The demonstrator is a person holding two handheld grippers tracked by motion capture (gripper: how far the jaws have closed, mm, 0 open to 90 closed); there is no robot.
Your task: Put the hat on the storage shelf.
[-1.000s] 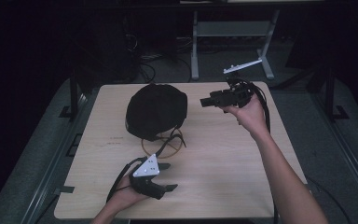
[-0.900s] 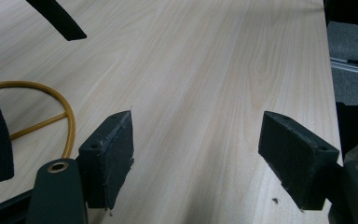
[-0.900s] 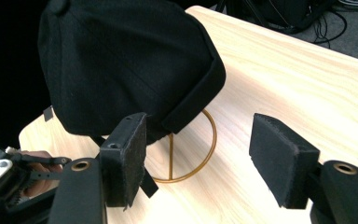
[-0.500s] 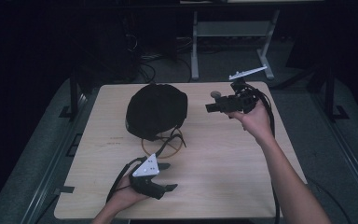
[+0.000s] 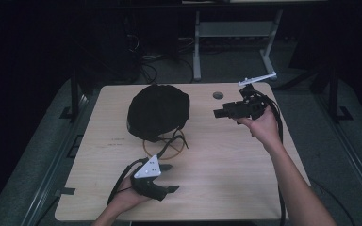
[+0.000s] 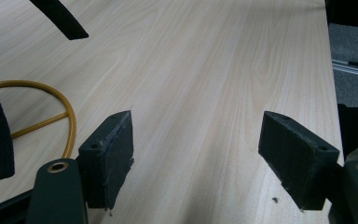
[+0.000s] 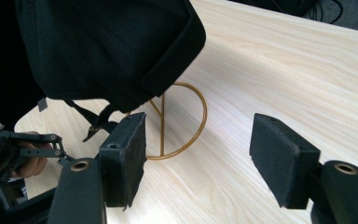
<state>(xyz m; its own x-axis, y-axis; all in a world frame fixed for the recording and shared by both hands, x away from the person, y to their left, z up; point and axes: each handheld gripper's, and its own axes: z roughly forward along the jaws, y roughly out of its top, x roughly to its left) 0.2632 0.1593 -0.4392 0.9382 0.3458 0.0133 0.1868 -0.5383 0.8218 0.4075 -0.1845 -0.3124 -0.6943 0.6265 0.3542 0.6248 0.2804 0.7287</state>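
Resting low on the pale wooden table (image 5: 226, 165), left gripper (image 5: 169, 178) spread, empty; right gripper (image 5: 218, 113) likewise spread beside the black fabric cap (image 5: 158, 110).

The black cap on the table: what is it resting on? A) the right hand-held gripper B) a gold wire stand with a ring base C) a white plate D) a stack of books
B: the black cap sits over a gold wire stand whose ring base lies flat on the table.

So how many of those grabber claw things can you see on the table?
2. The left gripper sits low by the table's near edge, jaws open. The right gripper is held up at the far right, jaws open, pointing toward the black hat. None look hidden.
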